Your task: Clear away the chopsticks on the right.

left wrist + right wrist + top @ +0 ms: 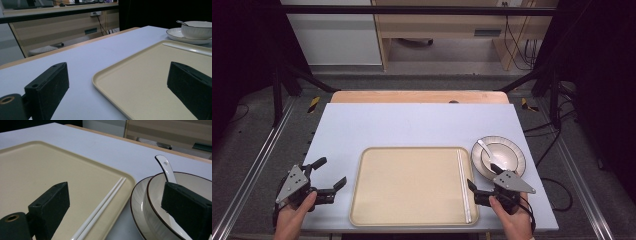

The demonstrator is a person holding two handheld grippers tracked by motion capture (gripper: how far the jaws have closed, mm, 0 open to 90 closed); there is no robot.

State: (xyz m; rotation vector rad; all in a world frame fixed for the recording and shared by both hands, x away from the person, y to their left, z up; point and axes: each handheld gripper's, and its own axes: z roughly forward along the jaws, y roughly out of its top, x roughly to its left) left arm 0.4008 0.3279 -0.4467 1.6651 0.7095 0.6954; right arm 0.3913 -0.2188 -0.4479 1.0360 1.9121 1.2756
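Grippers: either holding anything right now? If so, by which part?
Nothing is held. The left gripper is open beside the tray; the right gripper is open near the bowl and the chopsticks, touching neither.

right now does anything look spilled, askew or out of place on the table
Nothing stands out. The chopsticks lie straight along the tray's right edge, and the bowl sits upright on its plate beside the tray with the spoon resting inside. No spill or damage shows.
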